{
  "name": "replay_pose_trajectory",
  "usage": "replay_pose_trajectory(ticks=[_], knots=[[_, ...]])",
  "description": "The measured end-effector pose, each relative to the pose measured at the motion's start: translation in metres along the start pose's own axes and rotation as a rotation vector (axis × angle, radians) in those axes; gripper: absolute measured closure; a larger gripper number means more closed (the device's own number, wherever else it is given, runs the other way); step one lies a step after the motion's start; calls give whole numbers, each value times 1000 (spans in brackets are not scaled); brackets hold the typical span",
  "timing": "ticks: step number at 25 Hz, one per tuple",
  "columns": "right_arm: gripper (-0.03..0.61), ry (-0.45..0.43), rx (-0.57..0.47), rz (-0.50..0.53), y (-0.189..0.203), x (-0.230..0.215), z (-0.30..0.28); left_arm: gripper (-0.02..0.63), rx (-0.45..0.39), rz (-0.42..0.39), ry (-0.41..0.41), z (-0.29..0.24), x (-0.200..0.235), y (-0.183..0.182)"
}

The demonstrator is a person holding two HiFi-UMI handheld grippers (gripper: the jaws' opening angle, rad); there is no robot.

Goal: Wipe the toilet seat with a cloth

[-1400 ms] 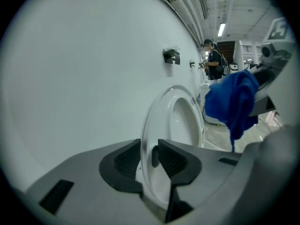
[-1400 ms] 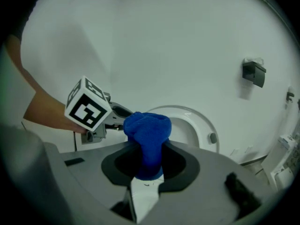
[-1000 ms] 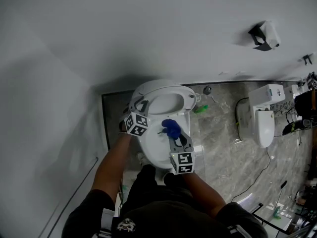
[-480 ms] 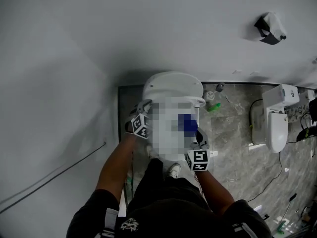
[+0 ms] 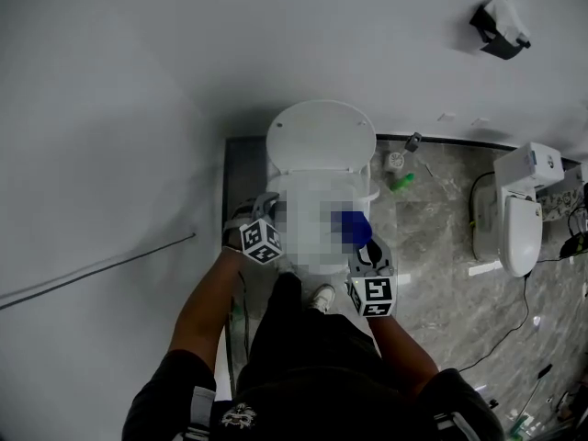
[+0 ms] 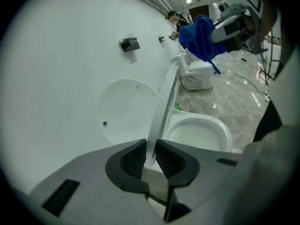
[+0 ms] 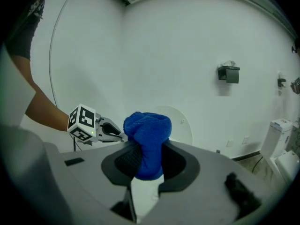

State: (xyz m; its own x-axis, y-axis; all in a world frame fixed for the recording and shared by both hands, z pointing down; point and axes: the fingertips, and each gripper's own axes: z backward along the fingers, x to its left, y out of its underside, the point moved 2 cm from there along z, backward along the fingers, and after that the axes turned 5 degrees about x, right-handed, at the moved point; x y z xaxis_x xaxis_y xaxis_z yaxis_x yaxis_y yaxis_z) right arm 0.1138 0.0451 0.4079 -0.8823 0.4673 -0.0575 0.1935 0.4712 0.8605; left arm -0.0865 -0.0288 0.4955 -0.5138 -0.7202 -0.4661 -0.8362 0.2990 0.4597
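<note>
Seat [image 6: 164, 97] stands raised on edge over the bowl [image 6: 206, 130], tilted up and clear of the lid [image 6: 124, 109], which leans on the wall behind the bowl. The seat's front rim sits between the pads of the left claw [image 6: 149, 157]; its jaws have just been closing and pinch that thin rim. The cloth [image 7: 149, 130], blue and bunched, is clamped tight in the right claw [image 7: 149, 165], held up at the bowl's right side, apart from the seat. A shoe [image 5: 322, 294] stands just before the bowl.
</note>
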Motion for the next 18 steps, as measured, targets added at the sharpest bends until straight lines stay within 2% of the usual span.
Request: replay_pose_trajectory(ticks=[6,11,18], knots=[[486,-18,21,-6,40,5,29,543,50,-171,-17,11,-61,24],[486,-24,63,-18,78,10,35,534,45,-119,7,15,-103,42],[486,-46,87,-65,118,20,21,522,85,-182,66,1,-166,73]])
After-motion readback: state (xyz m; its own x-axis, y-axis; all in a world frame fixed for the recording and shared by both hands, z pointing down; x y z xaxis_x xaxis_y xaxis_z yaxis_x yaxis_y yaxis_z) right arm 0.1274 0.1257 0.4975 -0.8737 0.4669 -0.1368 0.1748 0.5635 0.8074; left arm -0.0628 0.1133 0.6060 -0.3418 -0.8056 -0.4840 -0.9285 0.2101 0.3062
